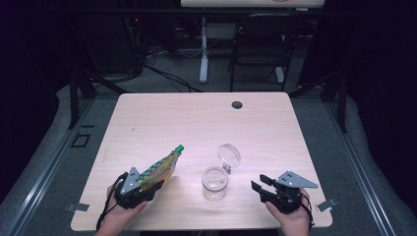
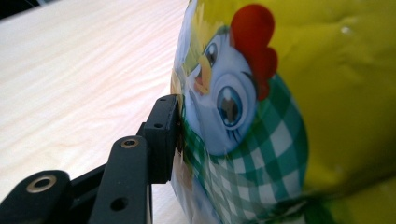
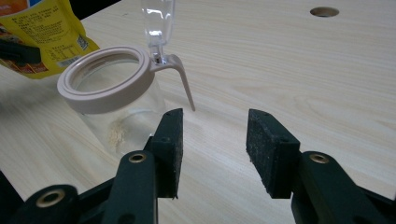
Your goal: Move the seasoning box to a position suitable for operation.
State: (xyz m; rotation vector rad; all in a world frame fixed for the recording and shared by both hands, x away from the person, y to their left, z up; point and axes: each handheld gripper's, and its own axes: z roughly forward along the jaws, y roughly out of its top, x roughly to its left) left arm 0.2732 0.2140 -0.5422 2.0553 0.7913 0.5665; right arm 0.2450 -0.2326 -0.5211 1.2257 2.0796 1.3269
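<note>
Clearly the pouring work hinges on the left gripper [image 1: 147,189], whose jaws are clamped on a yellow pouch [image 1: 160,169] with a green checked print and a green cap [image 1: 179,147]; the pouch is held off the table [image 1: 162,113], slanting up and away toward the jar. In the left gripper view one black pad presses into the soft side of the pouch [image 2: 261,121], which bulges around it. To the right, near the table's front middle, stands a clear glass jar [image 1: 215,183] with its hinged lid [image 1: 229,156] swung open and upright behind the rim; a little pale residue [image 3: 116,135] lies inside. Farther right, the right gripper [image 1: 260,186] rests near the table's front edge, jaws apart with nothing between them, just beside the jar but not touching it. The risk, as I judge it: the cap looks still on, the pouch may slump or squirt under the squeeze, and an unsteadied jar could be knocked over.
</note>
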